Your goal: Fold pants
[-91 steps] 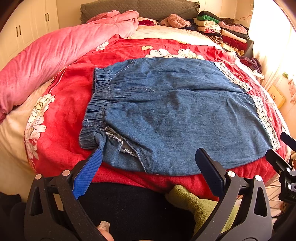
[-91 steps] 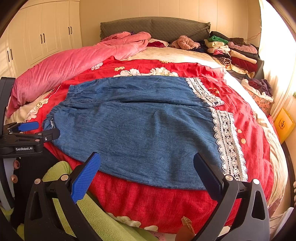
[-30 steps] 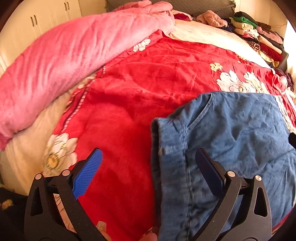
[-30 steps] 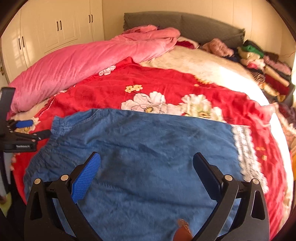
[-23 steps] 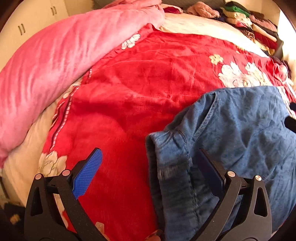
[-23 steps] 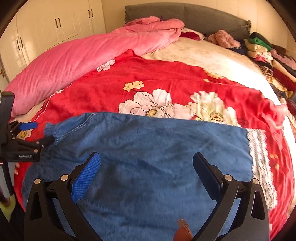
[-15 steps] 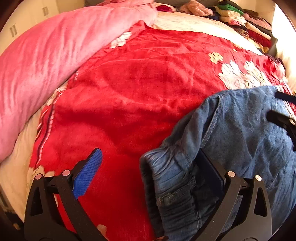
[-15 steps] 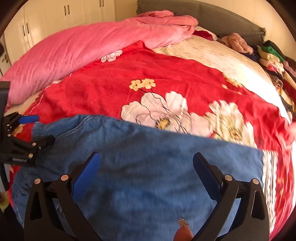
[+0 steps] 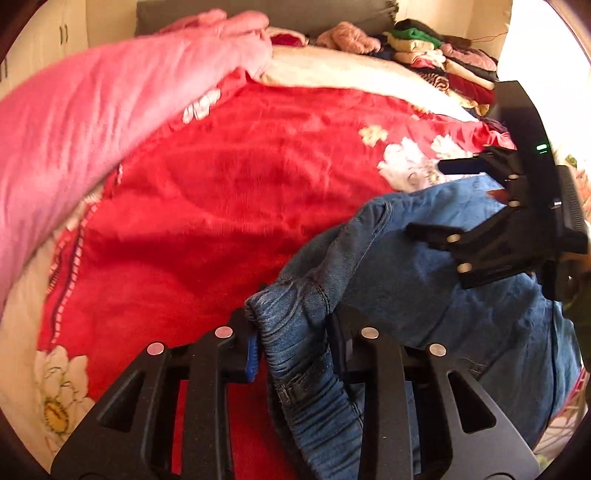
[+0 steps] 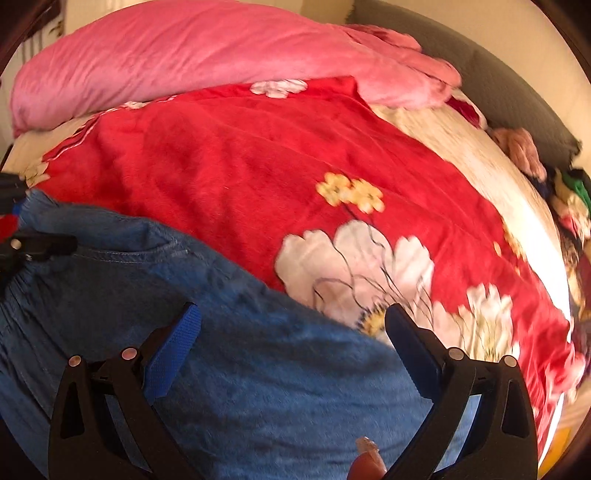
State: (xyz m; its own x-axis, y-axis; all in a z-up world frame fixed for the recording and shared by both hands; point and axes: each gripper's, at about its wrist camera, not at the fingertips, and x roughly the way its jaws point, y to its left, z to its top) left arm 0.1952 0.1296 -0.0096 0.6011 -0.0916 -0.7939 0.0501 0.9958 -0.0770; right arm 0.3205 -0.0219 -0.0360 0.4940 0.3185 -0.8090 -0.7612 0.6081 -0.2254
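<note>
The blue denim pants (image 9: 406, 280) lie on the red floral blanket (image 9: 221, 184). Their elastic waistband corner is bunched up and raised between the fingers of my left gripper (image 9: 291, 328). Its jaws are closing, and the pads press the denim from both sides. My right gripper (image 10: 291, 314) hangs open over the far edge of the pants (image 10: 258, 387), with nothing pinched between its fingers. In the left wrist view the right gripper (image 9: 428, 199) shows at the right, open above the denim. A finger of the left gripper (image 10: 44, 243) shows at the right wrist view's left edge.
A pink quilt (image 10: 184, 44) runs along the bed's left side. Piled clothes (image 9: 443, 62) sit at the far right by the grey headboard (image 10: 480, 66). White wardrobe doors (image 9: 62, 33) stand at the far left.
My left jaws have gone from wide open to pinched on the waistband corner, which has bunched and lifted. My right gripper has moved over the pants' far edge and rolled.
</note>
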